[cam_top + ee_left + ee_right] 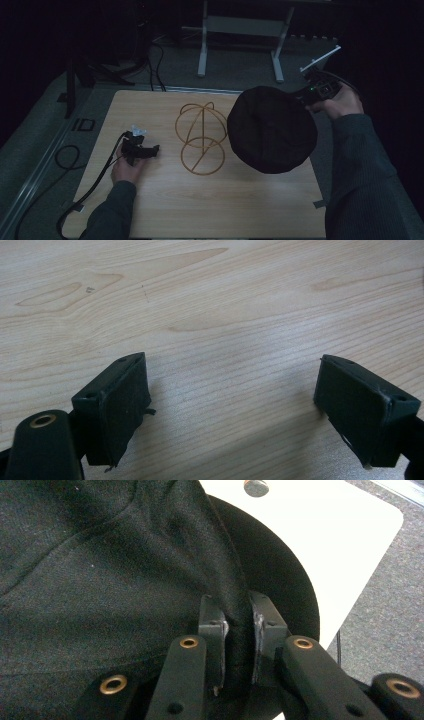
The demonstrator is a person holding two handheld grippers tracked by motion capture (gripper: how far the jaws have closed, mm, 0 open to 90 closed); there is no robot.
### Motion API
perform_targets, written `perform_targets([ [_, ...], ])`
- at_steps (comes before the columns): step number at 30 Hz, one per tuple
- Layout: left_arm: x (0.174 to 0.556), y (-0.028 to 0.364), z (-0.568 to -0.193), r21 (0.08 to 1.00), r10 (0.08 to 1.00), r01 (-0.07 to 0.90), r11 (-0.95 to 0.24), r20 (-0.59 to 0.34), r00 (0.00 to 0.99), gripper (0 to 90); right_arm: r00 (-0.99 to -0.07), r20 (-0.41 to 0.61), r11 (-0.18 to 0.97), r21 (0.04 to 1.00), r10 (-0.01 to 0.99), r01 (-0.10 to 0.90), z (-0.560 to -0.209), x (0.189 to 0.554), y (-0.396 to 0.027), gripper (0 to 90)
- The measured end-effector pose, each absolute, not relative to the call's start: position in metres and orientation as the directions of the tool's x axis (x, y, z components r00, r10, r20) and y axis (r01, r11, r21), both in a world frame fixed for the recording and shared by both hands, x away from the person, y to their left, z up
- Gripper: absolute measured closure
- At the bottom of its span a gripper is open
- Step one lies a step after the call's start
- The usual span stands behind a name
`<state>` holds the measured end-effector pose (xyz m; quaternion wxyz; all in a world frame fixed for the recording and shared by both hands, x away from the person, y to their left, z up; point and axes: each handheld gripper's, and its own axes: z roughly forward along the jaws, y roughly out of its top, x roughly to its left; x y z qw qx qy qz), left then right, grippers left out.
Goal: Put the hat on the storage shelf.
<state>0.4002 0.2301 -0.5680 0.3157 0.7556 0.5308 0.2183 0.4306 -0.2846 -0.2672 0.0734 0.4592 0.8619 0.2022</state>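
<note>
We've got the table (165, 210) under us, pale wood, and the black hat (272, 130) hangs over its right side, just beside the wire stand (201, 137). That stand looks like the likely target, so we want the crown centred over its top loop before we lower. The right gripper (239, 630) pinches a fold of the hat's fabric, jaws clamped narrow on it; keep that pinch firm. The left gripper (232, 405) rests low at the table's left, jaws wide with nothing between them, free to steady the stand.
</note>
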Motion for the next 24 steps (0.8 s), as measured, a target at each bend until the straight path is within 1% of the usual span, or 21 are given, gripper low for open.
perform_targets([
  [24, 0.400, 0.230, -0.568, 0.709, 0.940, 0.665, -0.236, -0.006, 0.341, 14.0, -0.573, 0.052, 0.503, 0.416, 0.818, 0.757, -0.254, 0.437, -0.268, 79.3],
])
